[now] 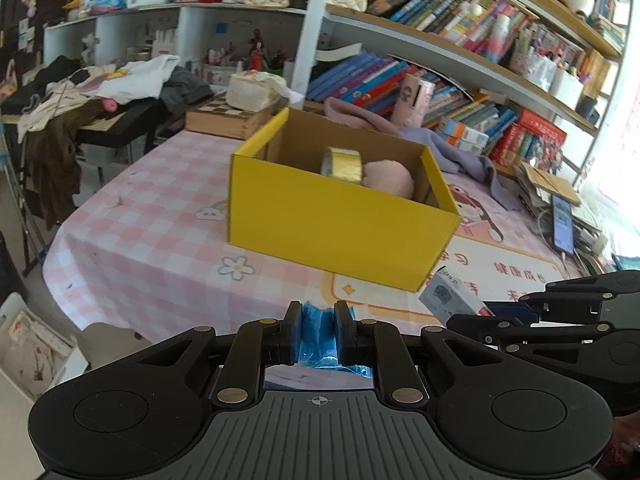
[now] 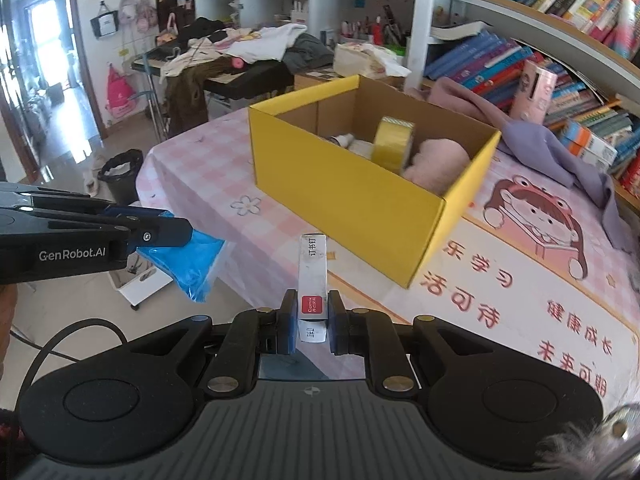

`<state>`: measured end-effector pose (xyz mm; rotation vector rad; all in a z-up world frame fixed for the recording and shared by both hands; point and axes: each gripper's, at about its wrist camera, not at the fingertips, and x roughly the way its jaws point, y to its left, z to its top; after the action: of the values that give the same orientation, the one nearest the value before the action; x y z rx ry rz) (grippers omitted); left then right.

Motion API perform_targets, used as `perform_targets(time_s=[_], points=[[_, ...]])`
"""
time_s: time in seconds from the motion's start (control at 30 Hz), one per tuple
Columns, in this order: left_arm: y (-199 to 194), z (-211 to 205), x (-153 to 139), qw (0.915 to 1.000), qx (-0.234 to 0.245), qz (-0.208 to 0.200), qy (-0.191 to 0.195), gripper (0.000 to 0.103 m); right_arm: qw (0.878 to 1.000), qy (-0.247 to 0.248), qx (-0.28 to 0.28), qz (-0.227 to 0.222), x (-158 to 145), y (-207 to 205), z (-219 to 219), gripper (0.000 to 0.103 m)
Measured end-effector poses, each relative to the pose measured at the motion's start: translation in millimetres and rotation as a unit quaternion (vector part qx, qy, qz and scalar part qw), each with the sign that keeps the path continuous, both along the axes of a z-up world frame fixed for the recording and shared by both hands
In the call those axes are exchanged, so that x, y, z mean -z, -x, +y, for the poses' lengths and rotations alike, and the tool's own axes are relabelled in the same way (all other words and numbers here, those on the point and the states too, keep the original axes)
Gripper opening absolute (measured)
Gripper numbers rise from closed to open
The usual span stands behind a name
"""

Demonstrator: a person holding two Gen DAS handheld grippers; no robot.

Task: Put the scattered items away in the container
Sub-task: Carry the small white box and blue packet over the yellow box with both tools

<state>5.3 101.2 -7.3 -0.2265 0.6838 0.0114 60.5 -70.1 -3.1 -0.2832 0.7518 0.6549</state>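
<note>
Fingers (image 2: pixel 286 322) of the right gripper (image 2: pixel 312 322) are clamped on a small staple box (image 2: pixel 313 276), white with a red end panel; the red panel carries white print too small to read surely, and the top face shows the characters 订书钉. Its long axis runs straight ahead along the fingers, the far end aimed toward the near wall of the yellow cardboard box (image 2: pixel 360 208). Seen from the left wrist, the same staple box (image 1: pixel 454 298) pokes out toward that box's near right corner. On the left gripper (image 1: pixel 319 332), the fingers are closed tight on a crumpled blue plastic bag (image 1: pixel 316 330); from the right wrist this bag (image 2: pixel 198 260) hangs slackly down from the fingertips, out past the bench edge, and the gripper's side reads "GenRobot.AI". Both grippers are held short of the yellow box (image 1: pixel 340 224), which stands open on the bench (image 1: pixel 140 216) with its long axis slanting away to the right. Inside it lie a roll of yellow tape (image 2: pixel 392 142) standing on edge, a pink plush thing (image 2: pixel 438 164) and a small white bottle (image 2: pixel 344 140). Large Chinese characters on the pink checked bench cover (image 2: pixel 500 300) appear upside down from here.
</note>
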Motion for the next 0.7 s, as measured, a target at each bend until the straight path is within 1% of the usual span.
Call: perform_targets(time_s=[0.13,0.27,0.37,0.57,0.7], points=[[-4,6,-3,0.9999,-0.012,-0.006,0.004,0.015,1.0,-0.006,-0.012,-0.008,-4,-6,5,0.014],[-14,9,-11,0.9996,-0.017,-0.022,0.002,0.015,0.999,-0.018,-0.02,-0.033,-11,-16,7,0.014],[-27,10,-20,0.9993,-0.013,-0.035,-0.005,0.015,0.998,-0.029,-0.022,-0.051,-18,-28,7,0.014],[-67,11,-40,0.9977,-0.004,-0.064,-0.021,0.015,0.996,-0.049,-0.018,-0.07,-34,-62,8,0.014],[-98,10,-46,0.9967,0.002,-0.074,-0.034,0.015,0.996,-0.054,-0.01,-0.076,-42,-93,11,0.014]])
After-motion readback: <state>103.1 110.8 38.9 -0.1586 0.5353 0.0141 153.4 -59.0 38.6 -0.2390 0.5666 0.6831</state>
